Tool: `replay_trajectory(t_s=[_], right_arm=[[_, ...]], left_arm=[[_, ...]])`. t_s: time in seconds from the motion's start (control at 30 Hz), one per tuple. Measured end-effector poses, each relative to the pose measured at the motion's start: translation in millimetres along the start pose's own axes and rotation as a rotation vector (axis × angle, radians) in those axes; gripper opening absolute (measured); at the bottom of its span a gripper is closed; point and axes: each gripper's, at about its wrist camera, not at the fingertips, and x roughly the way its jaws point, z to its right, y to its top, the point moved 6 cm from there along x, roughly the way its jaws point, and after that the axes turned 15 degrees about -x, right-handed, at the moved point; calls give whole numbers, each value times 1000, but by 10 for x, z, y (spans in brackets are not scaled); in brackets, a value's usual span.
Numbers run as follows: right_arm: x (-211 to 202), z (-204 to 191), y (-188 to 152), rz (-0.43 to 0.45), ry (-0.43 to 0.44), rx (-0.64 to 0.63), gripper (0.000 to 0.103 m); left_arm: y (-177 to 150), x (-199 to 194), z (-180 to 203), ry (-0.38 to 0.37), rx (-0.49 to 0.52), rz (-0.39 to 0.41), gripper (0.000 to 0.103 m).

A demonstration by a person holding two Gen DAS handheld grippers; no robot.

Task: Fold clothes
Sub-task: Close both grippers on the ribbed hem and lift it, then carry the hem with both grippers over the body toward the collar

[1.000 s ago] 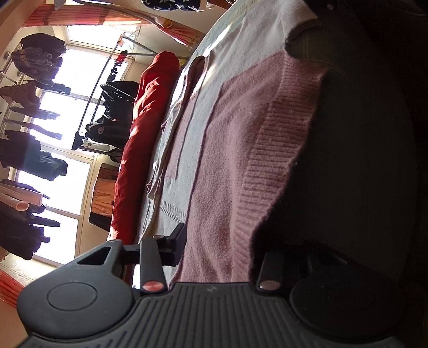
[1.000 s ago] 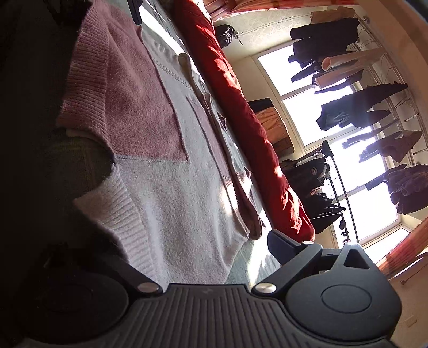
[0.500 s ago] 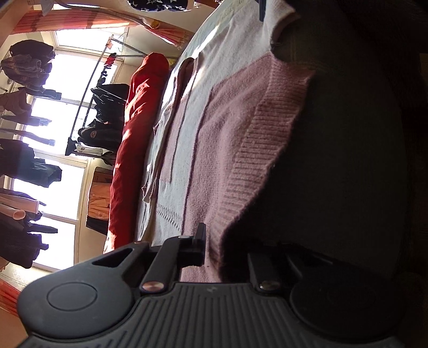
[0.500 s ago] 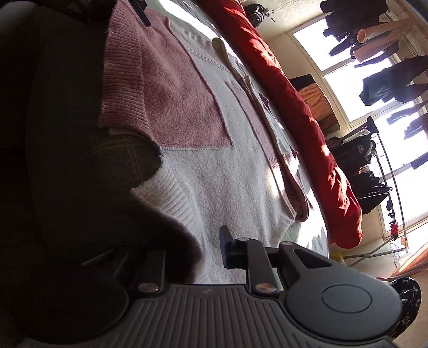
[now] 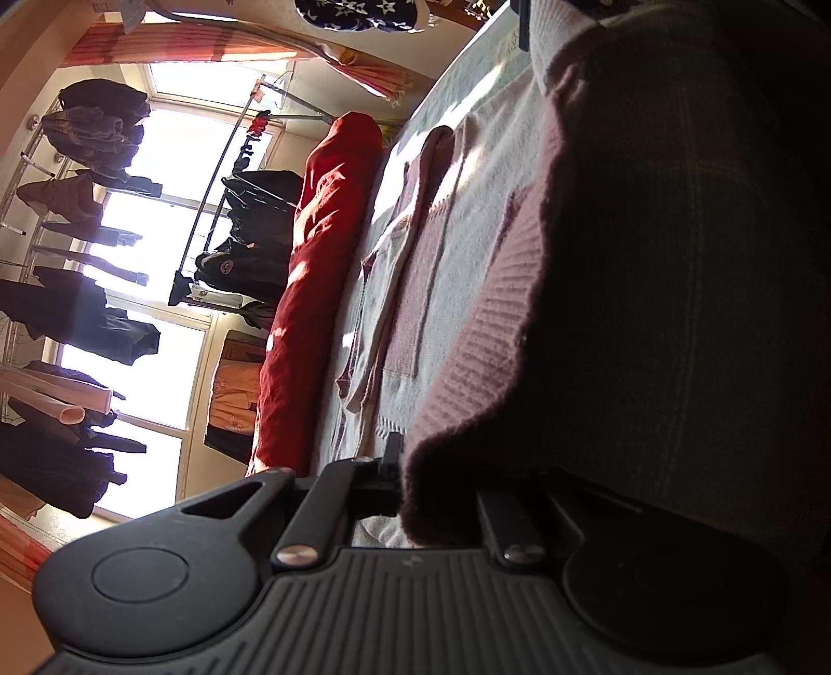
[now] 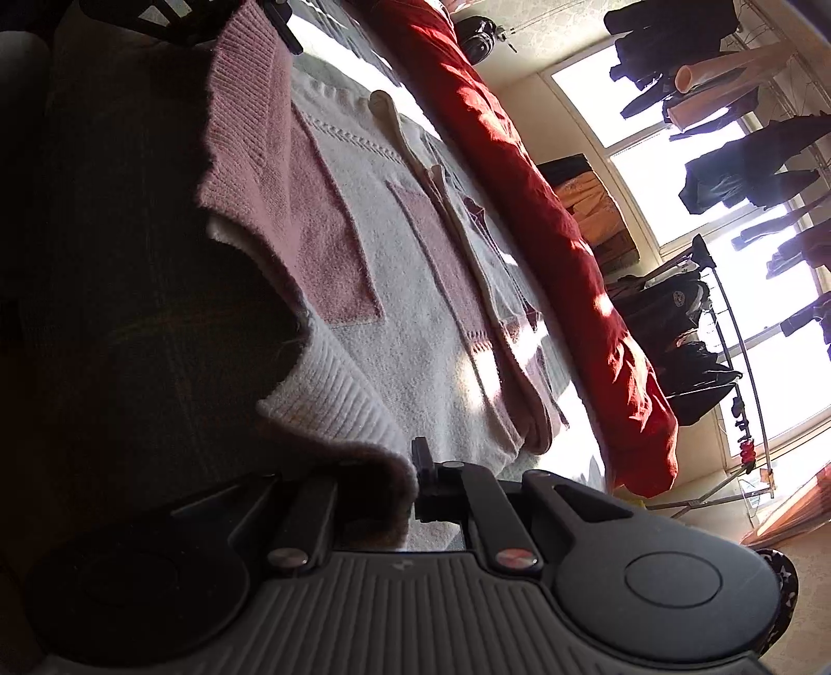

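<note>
A bed [image 5: 675, 259] with a dark plaid cover fills the near side of both views. Along its far edge lies a long red quilt [image 5: 317, 291], rolled up and sunlit in patches. Beyond the quilt stands a big window [image 6: 670, 156], very bright, with an orange curtain [image 5: 208, 46] beside it. Dark clothes [image 5: 78, 316] hang on a metal rack [image 6: 737, 332] in front of the window. A wooden cabinet [image 5: 236, 384] sits below the window, just behind the quilt. The wall [image 6: 545, 31] next to the window is pale and patterned.
</note>
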Motion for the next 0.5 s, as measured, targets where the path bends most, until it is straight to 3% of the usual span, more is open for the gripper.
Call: replay_trajectory(t_s=[0.5], right_arm=[[403,559,-1,16,-87,-37,9]], left_arm=[[223,545,-371,50,-3,16,5]])
